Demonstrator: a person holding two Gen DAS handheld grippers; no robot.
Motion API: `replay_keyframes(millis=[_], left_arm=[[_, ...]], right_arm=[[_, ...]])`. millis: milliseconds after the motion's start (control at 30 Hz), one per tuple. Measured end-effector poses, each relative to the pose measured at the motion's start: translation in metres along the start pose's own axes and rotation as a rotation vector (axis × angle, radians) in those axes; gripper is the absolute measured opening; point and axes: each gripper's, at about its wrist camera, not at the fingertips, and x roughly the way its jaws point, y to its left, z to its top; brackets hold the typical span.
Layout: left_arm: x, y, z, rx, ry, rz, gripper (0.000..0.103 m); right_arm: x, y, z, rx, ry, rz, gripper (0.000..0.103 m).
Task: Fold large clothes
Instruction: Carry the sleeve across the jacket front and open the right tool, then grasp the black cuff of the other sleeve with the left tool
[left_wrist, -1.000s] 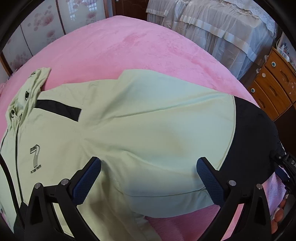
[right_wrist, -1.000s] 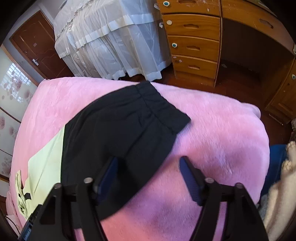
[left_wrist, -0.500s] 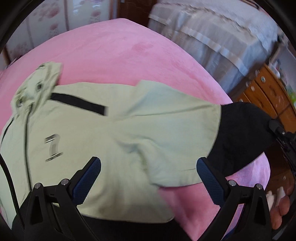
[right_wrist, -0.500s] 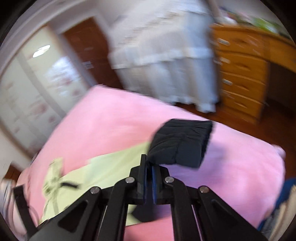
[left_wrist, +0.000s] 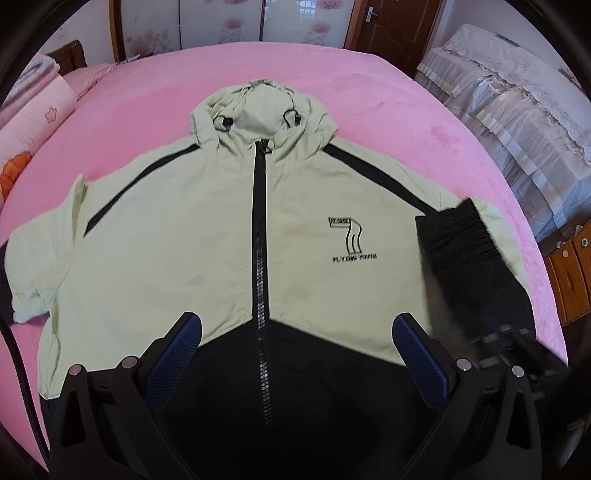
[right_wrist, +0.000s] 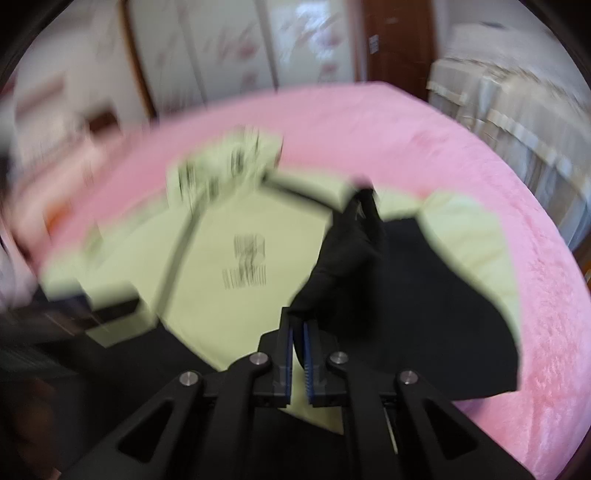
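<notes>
A light green hooded jacket (left_wrist: 207, 229) with a black hem and a black zip lies face up on the pink bed (left_wrist: 369, 96). My left gripper (left_wrist: 297, 325) hangs open above the black hem, nothing between its pads. The jacket's black sleeve (left_wrist: 461, 251) is lifted and folded in over the chest's right side, with my right gripper (left_wrist: 517, 347) blurred below it. In the blurred right wrist view the right gripper (right_wrist: 298, 325) pinches the sleeve (right_wrist: 343, 258) at its fingertips; its jaws are starting to open, a narrow gap showing between the pads. The jacket (right_wrist: 229, 236) lies beneath.
Folded pink bedding (left_wrist: 29, 122) is stacked at the bed's left edge. Furniture under a white lace cover (left_wrist: 517, 122) and wooden drawers (left_wrist: 569, 269) stand to the right. A brown door (left_wrist: 391, 29) and flowered sliding panels (left_wrist: 221, 22) are behind.
The right gripper closed on the black sleeve end and carried it from the bed's edge in over the jacket. The left gripper swung from the sleeve side to the jacket's front, staying open.
</notes>
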Motion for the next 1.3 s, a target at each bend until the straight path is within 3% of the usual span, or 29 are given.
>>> replay_keyframes(millis=[67, 267, 400, 467, 600, 967, 1033, 1167, 1200, 1233, 1267, 1300], left_arm=[[0.005, 0.004, -0.006, 0.003, 0.013, -0.023, 0.103], [0.024, -0.019, -0.012, 0.018, 0.045, -0.111, 0.103], [0.044, -0.029, -0.007, 0.002, 0.076, -0.213, 0.096], [0.054, -0.031, -0.004, -0.011, 0.101, -0.281, 0.084], [0.081, -0.032, -0.001, -0.111, 0.194, -0.418, 0.080], [0.119, -0.042, -0.002, -0.237, 0.266, -0.563, 0.079], [0.124, -0.049, 0.000, -0.240, 0.276, -0.589, 0.074], [0.133, -0.068, 0.003, -0.219, 0.285, -0.554, 0.069], [0.133, -0.072, 0.003, -0.214, 0.283, -0.535, 0.063], [0.133, -0.076, 0.003, -0.208, 0.280, -0.519, 0.040], [0.134, -0.077, 0.002, -0.211, 0.289, -0.512, 0.007], [0.138, -0.078, 0.000, -0.227, 0.329, -0.505, 0.008]], right_arm=[[0.015, 0.020, -0.016, -0.074, 0.054, -0.059, 0.020], [-0.008, 0.012, -0.042, -0.058, 0.059, 0.001, 0.042], [-0.034, -0.004, -0.054, -0.056, 0.036, -0.021, 0.042], [-0.046, -0.016, -0.058, -0.034, 0.030, -0.027, 0.042], [-0.060, -0.040, -0.065, 0.038, 0.020, -0.023, 0.042], [-0.048, -0.070, -0.070, 0.173, 0.038, 0.021, 0.042], [-0.046, -0.075, -0.072, 0.195, 0.044, 0.031, 0.042], [-0.047, -0.081, -0.077, 0.217, 0.050, 0.032, 0.042], [-0.048, -0.082, -0.078, 0.222, 0.051, 0.027, 0.042], [-0.049, -0.085, -0.080, 0.229, 0.053, 0.023, 0.042], [-0.050, -0.086, -0.082, 0.234, 0.053, 0.020, 0.042], [-0.051, -0.089, -0.083, 0.240, 0.056, 0.012, 0.042]])
